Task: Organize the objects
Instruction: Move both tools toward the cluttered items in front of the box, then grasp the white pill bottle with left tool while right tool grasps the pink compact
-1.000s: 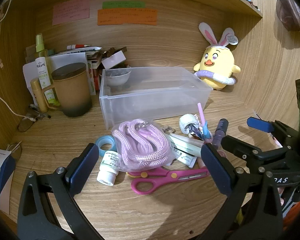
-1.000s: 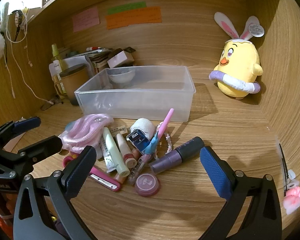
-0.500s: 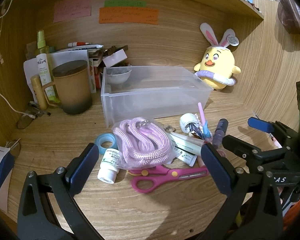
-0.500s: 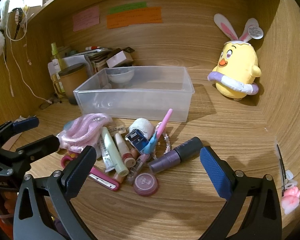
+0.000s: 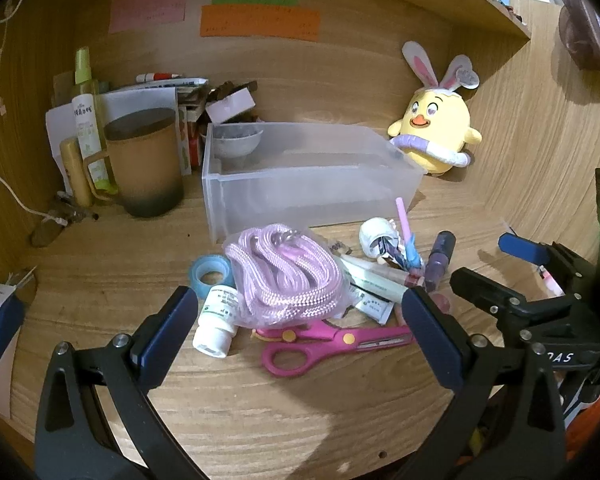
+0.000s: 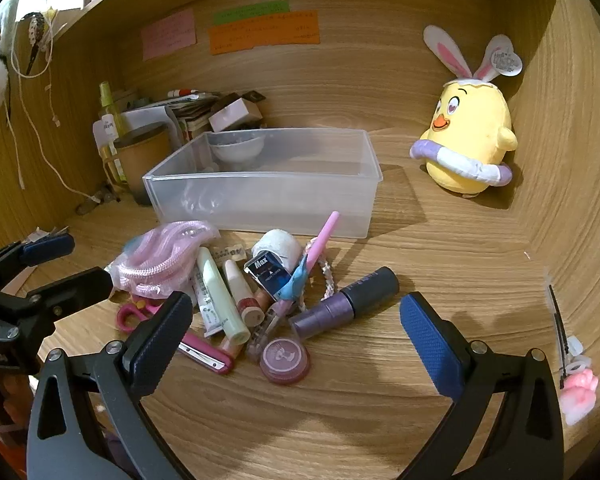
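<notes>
A clear plastic bin (image 5: 308, 184) (image 6: 260, 196) stands on the wooden shelf with a small white bowl (image 5: 238, 142) in its far left corner. In front of it lies a heap: a bagged pink rope (image 5: 284, 276) (image 6: 160, 252), pink scissors (image 5: 328, 340), a white pill bottle (image 5: 218, 320), a blue tape roll (image 5: 210, 274), tubes (image 6: 220, 292), a purple bottle (image 6: 346, 302) and a round pink compact (image 6: 284, 360). My left gripper (image 5: 300, 332) is open and empty, just short of the rope and scissors. My right gripper (image 6: 296, 340) is open and empty near the compact.
A brown mug (image 5: 146, 164), a spray bottle (image 5: 86, 116) and stacked papers stand at the back left. A yellow chick plush (image 5: 436, 132) (image 6: 468, 136) sits in the back right corner. A hair clip (image 6: 568, 352) lies at the far right. Shelf walls close in on both sides.
Both grippers have shifted only slightly; the heap sits a little lower in the left wrist view. Nothing was taken hold of.
</notes>
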`<action>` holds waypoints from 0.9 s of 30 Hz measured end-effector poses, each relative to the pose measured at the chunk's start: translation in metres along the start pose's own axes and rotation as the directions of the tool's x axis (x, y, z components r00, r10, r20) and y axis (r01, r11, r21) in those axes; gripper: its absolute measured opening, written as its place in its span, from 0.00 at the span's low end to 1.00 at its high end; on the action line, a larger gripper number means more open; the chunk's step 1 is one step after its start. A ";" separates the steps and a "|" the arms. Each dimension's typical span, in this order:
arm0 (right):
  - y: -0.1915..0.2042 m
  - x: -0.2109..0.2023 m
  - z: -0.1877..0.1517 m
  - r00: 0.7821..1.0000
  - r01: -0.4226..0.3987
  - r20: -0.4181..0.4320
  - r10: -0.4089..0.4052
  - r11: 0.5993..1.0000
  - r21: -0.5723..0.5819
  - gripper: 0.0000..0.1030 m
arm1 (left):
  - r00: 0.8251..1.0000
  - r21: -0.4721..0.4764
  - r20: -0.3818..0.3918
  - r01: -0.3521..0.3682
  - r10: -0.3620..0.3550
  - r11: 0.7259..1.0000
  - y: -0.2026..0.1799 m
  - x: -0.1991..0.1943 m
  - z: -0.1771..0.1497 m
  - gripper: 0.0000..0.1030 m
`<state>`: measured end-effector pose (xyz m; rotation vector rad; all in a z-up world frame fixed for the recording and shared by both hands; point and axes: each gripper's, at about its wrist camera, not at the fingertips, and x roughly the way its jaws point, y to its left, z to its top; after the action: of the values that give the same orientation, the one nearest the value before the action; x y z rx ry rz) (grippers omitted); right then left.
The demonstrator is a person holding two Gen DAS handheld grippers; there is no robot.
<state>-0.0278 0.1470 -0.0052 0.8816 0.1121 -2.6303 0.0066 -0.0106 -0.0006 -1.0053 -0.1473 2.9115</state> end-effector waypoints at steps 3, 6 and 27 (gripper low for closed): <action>0.001 -0.001 -0.002 1.000 -0.018 0.005 0.018 1.000 -0.012 1.00 | 1.000 -0.009 0.005 0.016 -0.016 1.000 0.005 -0.001 -0.003 1.00; 0.001 0.000 -0.004 1.000 -0.026 0.004 0.026 0.999 -0.023 1.00 | 1.000 -0.022 0.013 0.003 -0.003 1.000 0.014 -0.002 -0.007 1.00; -0.019 0.030 -0.030 0.986 -0.075 -0.151 0.074 0.997 -0.001 0.60 | 0.987 -0.062 -0.159 -0.046 0.035 0.997 0.063 0.039 -0.028 0.49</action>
<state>-0.0402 0.1606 -0.0477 1.0617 0.1243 -2.4905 -0.0082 -0.0683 -0.0528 -1.2583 -0.2179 2.8643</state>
